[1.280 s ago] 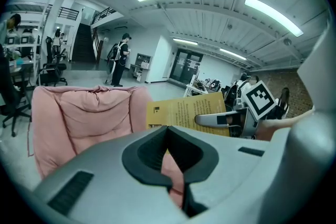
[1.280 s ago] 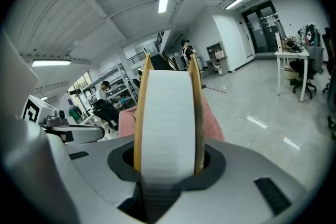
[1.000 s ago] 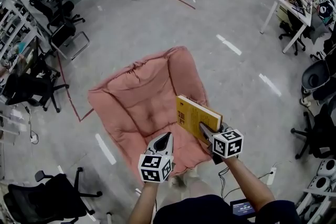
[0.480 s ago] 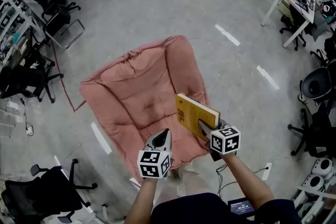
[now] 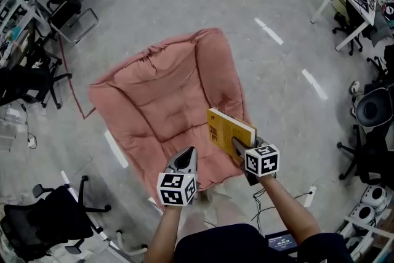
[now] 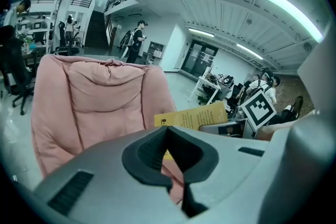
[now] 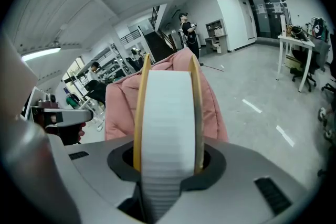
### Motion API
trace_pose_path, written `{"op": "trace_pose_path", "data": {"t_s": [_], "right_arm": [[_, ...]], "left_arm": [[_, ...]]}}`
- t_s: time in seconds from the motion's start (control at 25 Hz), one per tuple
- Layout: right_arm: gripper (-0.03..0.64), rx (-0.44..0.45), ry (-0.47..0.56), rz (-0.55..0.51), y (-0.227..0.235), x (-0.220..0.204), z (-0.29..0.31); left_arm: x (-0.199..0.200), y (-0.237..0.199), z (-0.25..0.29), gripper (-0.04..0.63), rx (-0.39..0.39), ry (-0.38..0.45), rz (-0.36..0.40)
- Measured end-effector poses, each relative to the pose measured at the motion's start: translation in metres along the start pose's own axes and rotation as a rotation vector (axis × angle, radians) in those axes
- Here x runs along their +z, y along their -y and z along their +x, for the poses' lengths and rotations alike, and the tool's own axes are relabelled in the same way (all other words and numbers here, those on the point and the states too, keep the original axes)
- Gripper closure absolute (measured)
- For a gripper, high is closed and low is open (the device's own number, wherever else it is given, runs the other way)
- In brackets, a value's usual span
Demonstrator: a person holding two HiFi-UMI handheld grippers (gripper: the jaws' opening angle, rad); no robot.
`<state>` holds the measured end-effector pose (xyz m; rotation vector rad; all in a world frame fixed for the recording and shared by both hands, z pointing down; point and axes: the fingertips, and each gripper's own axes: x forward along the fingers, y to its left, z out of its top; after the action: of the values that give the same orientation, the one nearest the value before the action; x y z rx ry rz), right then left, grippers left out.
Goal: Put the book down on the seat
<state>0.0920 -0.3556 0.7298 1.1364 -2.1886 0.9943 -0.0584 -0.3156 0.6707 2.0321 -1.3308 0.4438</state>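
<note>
A yellow book (image 5: pixel 229 131) stands on edge above the front right part of the pink padded chair's seat (image 5: pixel 166 111), clear of the cushion. My right gripper (image 5: pixel 239 146) is shut on it; in the right gripper view the book's white page edge (image 7: pixel 168 123) fills the gap between the jaws of the right gripper (image 7: pixel 168 168), with the pink chair (image 7: pixel 212 102) behind. My left gripper (image 5: pixel 186 157) hovers over the seat's front edge, jaws together and holding nothing. The left gripper view shows the left gripper (image 6: pixel 176 178), the chair's back (image 6: pixel 100 97) and the book (image 6: pixel 197 117) off to its right.
Black office chairs (image 5: pixel 37 228) stand at the lower left and along the left wall (image 5: pixel 58 12). Desks (image 5: pixel 354 9) and more chairs (image 5: pixel 372 108) line the right side. A power strip with cables (image 5: pixel 308 196) lies on the floor by my right arm. Red tape (image 5: pixel 71 80) marks the floor.
The chair now sits larger and more central in the head view as I have moved in on it. The book stays in the right gripper, slightly farther over the seat.
</note>
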Motion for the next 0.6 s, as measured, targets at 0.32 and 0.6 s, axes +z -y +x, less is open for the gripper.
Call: {"op": "trace_pose_path", "data": {"t_s": [0.32,0.6], "right_arm": [[0.460,-0.016,-0.082,0.048,0.017,-0.040,0.021],[0.462,-0.033,-0.120,0.088,0.027,-0.058,0.045]], "left_arm": [[-0.016,-0.007,0.009,0.591,0.019,-0.037,-0.016],[-0.023,-0.007,0.018,0.591,0.015,-0.062,-0.008]]}}
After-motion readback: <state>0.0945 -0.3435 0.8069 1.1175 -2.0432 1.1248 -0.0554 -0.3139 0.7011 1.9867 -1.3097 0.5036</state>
